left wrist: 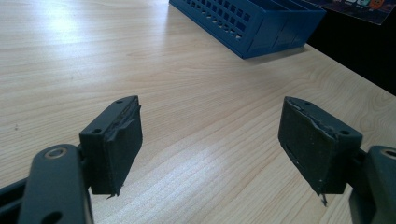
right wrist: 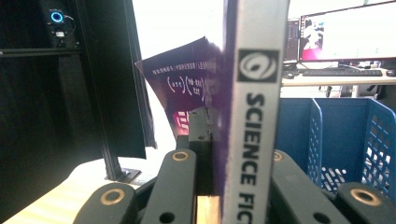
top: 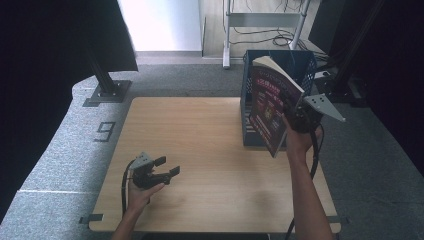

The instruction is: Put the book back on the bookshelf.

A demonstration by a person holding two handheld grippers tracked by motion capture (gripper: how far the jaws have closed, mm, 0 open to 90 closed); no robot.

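I see the book (top: 272, 107), a thick paperback with a dark purple-and-red cover and pale page edges, held up off the tabletop (top: 200, 150) and tilted, just in front of the blue crate (top: 305, 62). In the right gripper view its white spine (right wrist: 254, 107) stands upright, reading "SCIENCE FIC", and its front cover curls away.

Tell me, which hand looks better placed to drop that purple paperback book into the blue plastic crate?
Probably the right: its tongs already clamp the purple paperback book beside the blue plastic crate. The left tongs hover open, far off.
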